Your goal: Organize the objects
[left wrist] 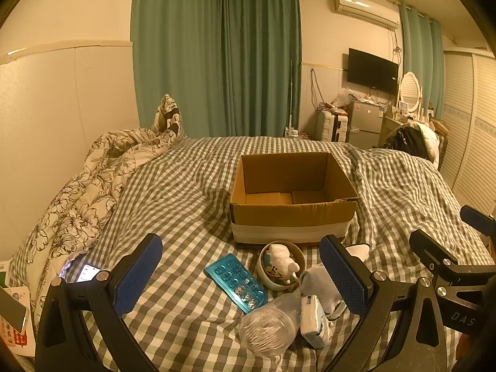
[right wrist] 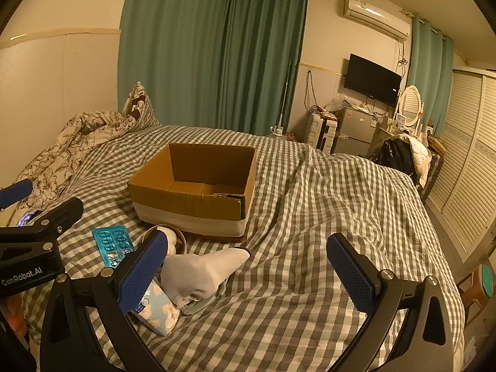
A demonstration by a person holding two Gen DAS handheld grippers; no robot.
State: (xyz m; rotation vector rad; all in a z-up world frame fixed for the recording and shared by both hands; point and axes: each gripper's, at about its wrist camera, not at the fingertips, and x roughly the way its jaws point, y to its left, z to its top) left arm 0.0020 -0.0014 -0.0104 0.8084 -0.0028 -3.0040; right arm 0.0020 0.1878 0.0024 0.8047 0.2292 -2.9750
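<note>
An open cardboard box [left wrist: 294, 207] stands on the checked bed; it also shows in the right wrist view [right wrist: 192, 198]. In front of it lie a teal blister pack [left wrist: 235, 282], a tape roll with a white figure inside [left wrist: 280, 265], a grey sock [left wrist: 319, 285], a tissue pack [left wrist: 313, 322] and a clear plastic bottle [left wrist: 268, 325]. My left gripper [left wrist: 241, 272] is open above this pile. My right gripper [right wrist: 248, 272] is open, with the sock [right wrist: 198, 272], tissue pack [right wrist: 158, 313] and blister pack [right wrist: 113, 243] by its left finger.
A floral quilt [left wrist: 83, 198] is bunched along the bed's left side, with a lit phone [left wrist: 88, 271] at its edge. Green curtains [left wrist: 217, 55] hang behind. A fridge [left wrist: 364, 121], a TV and louvred wardrobe doors [right wrist: 465, 161] stand to the right.
</note>
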